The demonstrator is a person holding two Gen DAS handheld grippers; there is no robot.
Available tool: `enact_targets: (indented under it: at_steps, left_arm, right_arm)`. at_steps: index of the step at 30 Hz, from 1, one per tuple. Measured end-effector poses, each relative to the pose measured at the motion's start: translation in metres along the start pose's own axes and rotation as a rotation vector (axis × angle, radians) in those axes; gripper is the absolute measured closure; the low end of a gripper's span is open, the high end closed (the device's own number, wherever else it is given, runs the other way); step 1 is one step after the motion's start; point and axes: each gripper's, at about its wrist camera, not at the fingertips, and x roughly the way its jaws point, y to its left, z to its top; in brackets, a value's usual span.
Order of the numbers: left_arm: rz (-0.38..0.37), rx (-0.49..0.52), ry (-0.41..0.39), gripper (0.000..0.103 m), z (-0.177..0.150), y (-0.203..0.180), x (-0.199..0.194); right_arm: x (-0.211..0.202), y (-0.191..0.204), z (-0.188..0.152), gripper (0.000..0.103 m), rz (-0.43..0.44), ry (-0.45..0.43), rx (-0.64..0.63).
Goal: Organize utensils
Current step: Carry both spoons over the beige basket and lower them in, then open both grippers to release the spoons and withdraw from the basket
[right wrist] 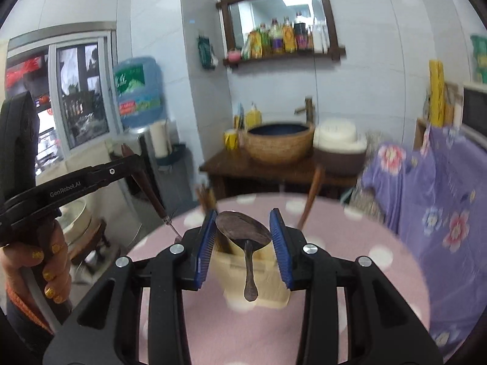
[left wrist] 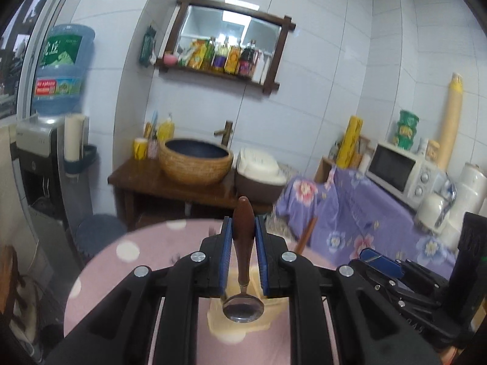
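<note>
Spoon point(left wrist: 243, 243) first, in the left wrist view: your left gripper point(left wrist: 243, 228) is clamped narrow on its wooden handle, handle tip pointing away and up, steel bowl hanging toward the camera. It is held above the cream utensil holder point(left wrist: 240, 319) on the pink dotted table point(left wrist: 121, 273). The right gripper point(left wrist: 380, 264) shows low at the right edge. To seat this spoon well, I judge you must tip it so one end points down into the holder before you release.

Right wrist view: your right gripper point(right wrist: 243, 222) grips a dark ladle-like spoon point(right wrist: 243, 228) by the sides of its bowl, jaws about a third apart, handle dangling toward the camera over the holder point(right wrist: 252, 289). Other utensils point(right wrist: 207, 197) already stand in it. The left gripper point(right wrist: 131, 164) is off to the left, well apart. Keep them apart and lower one utensil at a time, since the bowl grip looks liable to slip.
</note>
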Motion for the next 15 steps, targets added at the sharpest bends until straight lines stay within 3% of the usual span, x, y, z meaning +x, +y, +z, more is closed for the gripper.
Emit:
enact_targets:
  at_steps: [2, 5, 15]
  left_arm:
    - [0.024, -0.012, -0.015, 0.087, 0.011, -0.003, 0.013]
    - [0.050, -0.031, 0.008, 0.087, 0.007, -0.005, 0.040]
    - [0.100, -0.029, 0.090, 0.087, -0.073, 0.002, 0.084]
  right_arm:
    - [0.010, 0.000, 0.020, 0.066, -0.040, -0.046, -0.006]
    - [0.035, -0.006, 0.028, 0.066, -0.068, -0.046, 0.012]
    - [0.090, -0.019, -0.035, 0.066, -0.135, 0.058, 0.005]
